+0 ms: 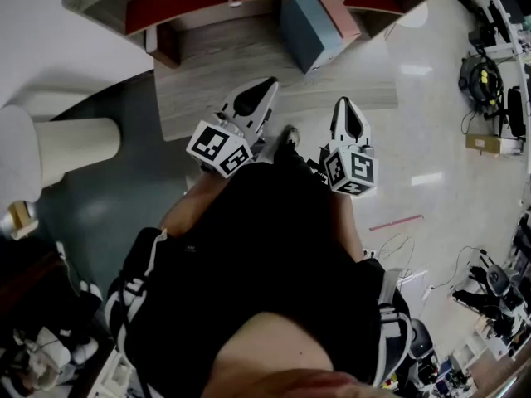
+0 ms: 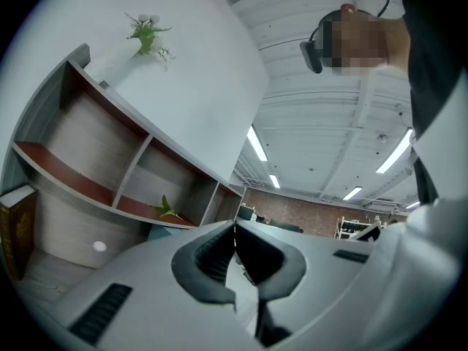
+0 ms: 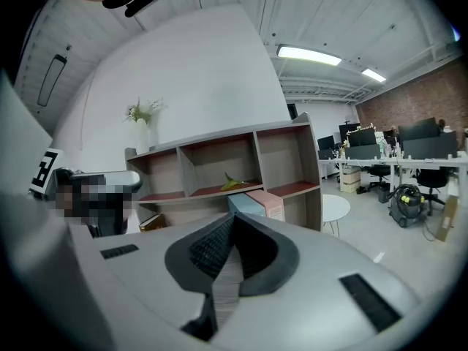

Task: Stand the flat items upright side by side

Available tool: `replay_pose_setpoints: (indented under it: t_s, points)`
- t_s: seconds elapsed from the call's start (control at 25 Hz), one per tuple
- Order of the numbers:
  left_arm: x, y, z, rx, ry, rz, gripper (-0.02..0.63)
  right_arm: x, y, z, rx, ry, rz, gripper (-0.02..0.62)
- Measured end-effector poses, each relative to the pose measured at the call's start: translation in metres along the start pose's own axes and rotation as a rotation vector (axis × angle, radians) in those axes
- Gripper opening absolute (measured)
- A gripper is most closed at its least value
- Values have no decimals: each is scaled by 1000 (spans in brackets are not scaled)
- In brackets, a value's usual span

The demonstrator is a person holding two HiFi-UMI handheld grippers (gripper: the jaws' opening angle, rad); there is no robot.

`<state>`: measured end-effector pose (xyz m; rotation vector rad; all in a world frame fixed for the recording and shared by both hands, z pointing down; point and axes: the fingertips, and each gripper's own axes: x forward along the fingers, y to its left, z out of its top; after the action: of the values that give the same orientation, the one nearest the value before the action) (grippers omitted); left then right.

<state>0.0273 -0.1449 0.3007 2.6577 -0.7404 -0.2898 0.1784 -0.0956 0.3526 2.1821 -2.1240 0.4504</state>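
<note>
Wood-grain pale surface (image 1: 195, 98) lies below, carrying a grey open shelf unit with red-brown boards (image 1: 178, 2). A light blue flat box-like item (image 1: 303, 27) and a pink flat item (image 1: 340, 15) stand upright side by side, touching, at the shelf's front. A brown flat book (image 3: 151, 222) sits low towards the shelf's other end; upright or lying, cannot tell. The left tool (image 1: 267, 85) and right tool (image 1: 344, 104) are both pinched together with nothing between the pads. Both are held near the body, well apart from the items. Judgement: the blue-pink pair looks finished. If the brown book counts, approach with jaws spread, grip a long edge and tip it onto its bottom edge. Lean it against a neighbour before letting go, or it may topple. Writing: none readable; only black-and-white square markers (image 1: 220, 149) on the tool cubes.
</note>
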Motion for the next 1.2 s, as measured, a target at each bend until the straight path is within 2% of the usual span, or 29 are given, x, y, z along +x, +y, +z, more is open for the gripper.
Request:
replay_pose_setpoints:
  t_s: [1.2]
  points:
    - [-1,6,-3,-8,12,12,25,6,6,-2,-12,8,2,25]
